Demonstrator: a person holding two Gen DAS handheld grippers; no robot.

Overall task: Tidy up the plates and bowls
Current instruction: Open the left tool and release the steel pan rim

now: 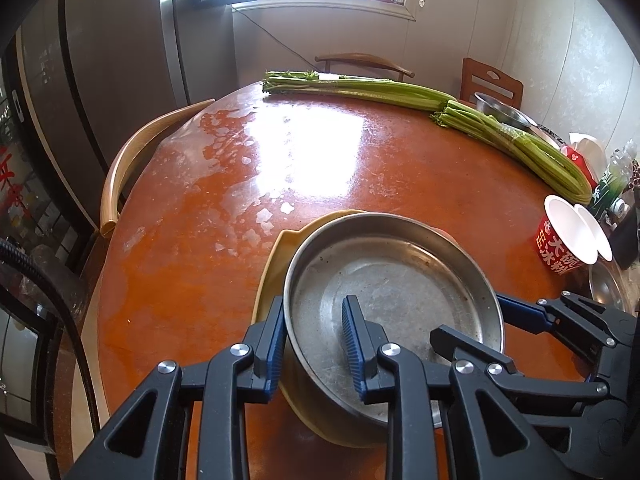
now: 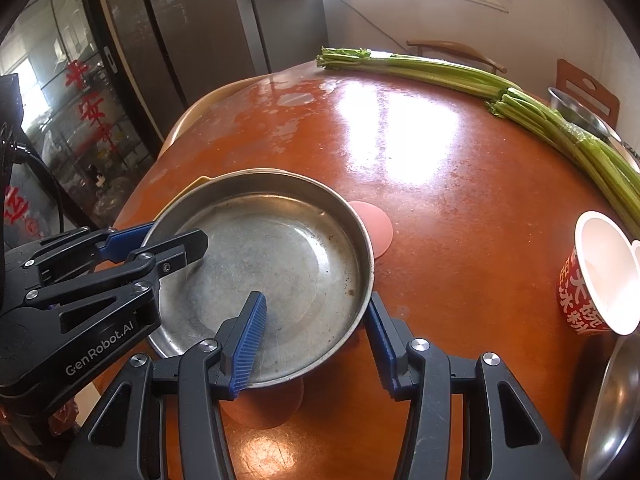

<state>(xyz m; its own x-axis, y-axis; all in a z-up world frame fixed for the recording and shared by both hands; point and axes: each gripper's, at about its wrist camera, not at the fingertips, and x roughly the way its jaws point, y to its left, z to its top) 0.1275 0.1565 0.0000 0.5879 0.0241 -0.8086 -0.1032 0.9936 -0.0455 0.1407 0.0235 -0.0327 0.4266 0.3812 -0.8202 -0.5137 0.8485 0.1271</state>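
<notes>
Two grippers straddle the rim of one steel pan point(image 1: 394, 280): the left gripper point(image 1: 316, 344) and the right gripper point(image 2: 316, 340) each have one finger inside and one outside its wall, spread wide with gaps showing, so neither has clamped yet. That pan sits on a yellow tray point(image 1: 276, 256) near the edge of the orange surface point(image 1: 224, 184), with what seem to be pink plates point(image 2: 378, 226) beneath, though they are mostly hidden. Pinch both sides evenly before lifting, keeping the pan level. Celery point(image 1: 400, 92) and a paper bowl point(image 2: 600, 276) lie well apart.
</notes>
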